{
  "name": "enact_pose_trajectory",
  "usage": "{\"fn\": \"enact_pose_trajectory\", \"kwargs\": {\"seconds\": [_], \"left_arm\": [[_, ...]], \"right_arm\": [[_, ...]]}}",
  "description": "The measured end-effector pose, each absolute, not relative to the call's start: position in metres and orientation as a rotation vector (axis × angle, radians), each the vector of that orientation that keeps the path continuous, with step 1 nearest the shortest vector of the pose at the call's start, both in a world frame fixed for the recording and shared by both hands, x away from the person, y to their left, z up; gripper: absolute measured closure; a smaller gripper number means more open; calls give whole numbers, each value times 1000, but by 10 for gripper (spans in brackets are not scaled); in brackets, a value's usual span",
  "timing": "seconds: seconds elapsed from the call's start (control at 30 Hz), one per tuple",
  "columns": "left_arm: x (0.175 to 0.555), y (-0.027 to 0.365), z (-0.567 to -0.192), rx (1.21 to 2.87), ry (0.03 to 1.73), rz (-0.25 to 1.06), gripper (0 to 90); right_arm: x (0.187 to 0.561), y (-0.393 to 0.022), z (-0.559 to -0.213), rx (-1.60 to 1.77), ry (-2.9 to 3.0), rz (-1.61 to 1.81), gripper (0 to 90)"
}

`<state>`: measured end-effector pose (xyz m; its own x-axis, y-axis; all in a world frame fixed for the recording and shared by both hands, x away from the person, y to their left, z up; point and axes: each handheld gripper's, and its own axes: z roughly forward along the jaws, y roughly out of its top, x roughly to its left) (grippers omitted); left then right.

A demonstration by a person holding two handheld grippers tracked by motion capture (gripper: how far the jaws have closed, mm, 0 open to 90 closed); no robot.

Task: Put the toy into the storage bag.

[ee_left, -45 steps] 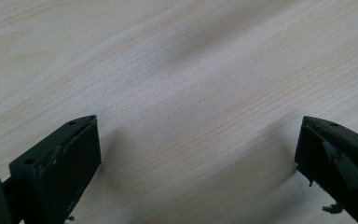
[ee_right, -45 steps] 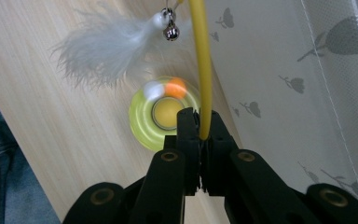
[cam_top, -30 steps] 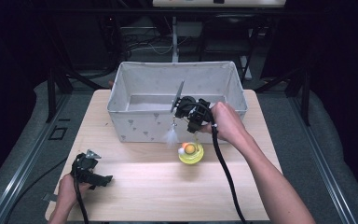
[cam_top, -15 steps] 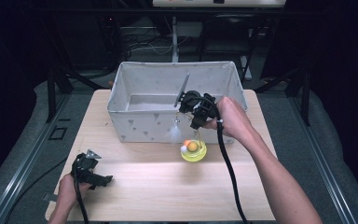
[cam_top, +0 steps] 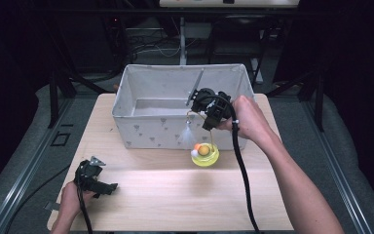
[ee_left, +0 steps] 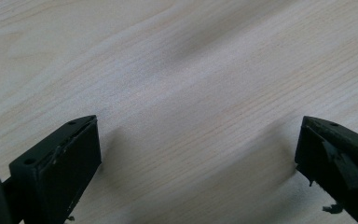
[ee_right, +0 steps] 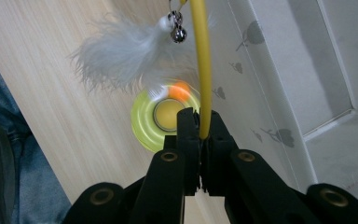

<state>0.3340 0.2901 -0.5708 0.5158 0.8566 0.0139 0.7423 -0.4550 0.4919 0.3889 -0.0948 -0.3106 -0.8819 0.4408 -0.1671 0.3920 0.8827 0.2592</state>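
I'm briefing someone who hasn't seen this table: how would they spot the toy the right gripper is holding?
Find the grey fabric bin at the back of the wooden table. Just in front of its right end sits a round yellow-green base; a thin yellow rod rises from it, pinched by the right gripper. Its white feather tuft and small bell mark it out.

The right gripper is held raised on an outstretched arm, fingers clamped shut; the left gripper is kept low, fingers spread wide.

One cat toy, one bin
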Motion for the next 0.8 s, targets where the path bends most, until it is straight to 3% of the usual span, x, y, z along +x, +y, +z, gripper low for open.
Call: {"fn": "enact_pose_trajectory", "kwargs": {"seconds": [0.8], "left_arm": [[334,290,-571,2331,1311,364,2]], "right_arm": [[387,-107,-276,665,2784,335,878]]}}
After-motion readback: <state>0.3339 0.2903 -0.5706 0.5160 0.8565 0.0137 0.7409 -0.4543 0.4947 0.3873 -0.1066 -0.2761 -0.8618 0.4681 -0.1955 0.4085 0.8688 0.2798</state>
